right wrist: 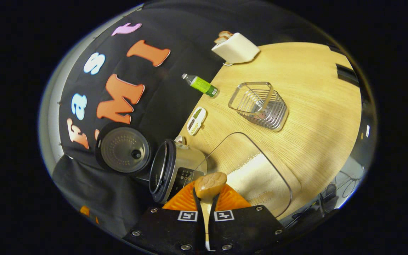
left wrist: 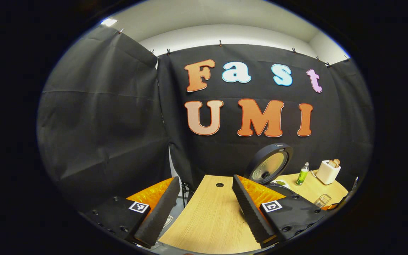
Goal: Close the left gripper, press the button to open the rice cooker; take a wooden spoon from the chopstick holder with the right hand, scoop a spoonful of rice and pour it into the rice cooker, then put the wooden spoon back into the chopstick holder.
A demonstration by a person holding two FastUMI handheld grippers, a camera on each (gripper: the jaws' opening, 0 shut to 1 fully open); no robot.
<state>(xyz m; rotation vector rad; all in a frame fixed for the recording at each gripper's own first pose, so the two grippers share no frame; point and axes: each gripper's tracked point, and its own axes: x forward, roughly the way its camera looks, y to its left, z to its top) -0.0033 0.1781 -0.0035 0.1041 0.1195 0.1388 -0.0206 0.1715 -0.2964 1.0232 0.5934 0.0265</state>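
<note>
- Nearest in the right gripper view, the right gripper [right wrist: 207, 200] has its two fingers pressed together on the handle of the wooden spoon [right wrist: 209, 186], whose bowl sticks out just past the fingertips.
- Whether the spoon bowl carries rice cannot be told from this angle.
- Just beyond the spoon lies a clear plastic container [right wrist: 260, 159] on the wooden table [right wrist: 317, 106], with a pale layer of rice [right wrist: 257, 180] in it.
- Beside the spoon, on its other side, stands the rice cooker [right wrist: 175, 170], its body metallic with a dark control panel and a dark rim.
- Its lid [right wrist: 124, 150] is swung open, showing the round inner plate against the black cloth.
- Farther along the table sits the wire chopstick holder [right wrist: 260, 104], apart from the container.
- Near the table edge by the cloth lies a small white oblong object [right wrist: 196, 121], and past it a green bottle [right wrist: 201, 85].
- Farthest off is a white toaster [right wrist: 236, 49] with bread slices in its slots.
- Meanwhile, in the left gripper view, the left gripper [left wrist: 204, 205] is spread wide, its ribbed fingers [left wrist: 250, 209] well apart and holding nothing, above the near part of the table [left wrist: 211, 216].
- Beyond its right finger the cooker's open lid [left wrist: 269, 164] stands upright.
- Farther right along the table are the green bottle [left wrist: 302, 174], the toaster [left wrist: 328, 171] and the chopstick holder [left wrist: 322, 200].
</note>
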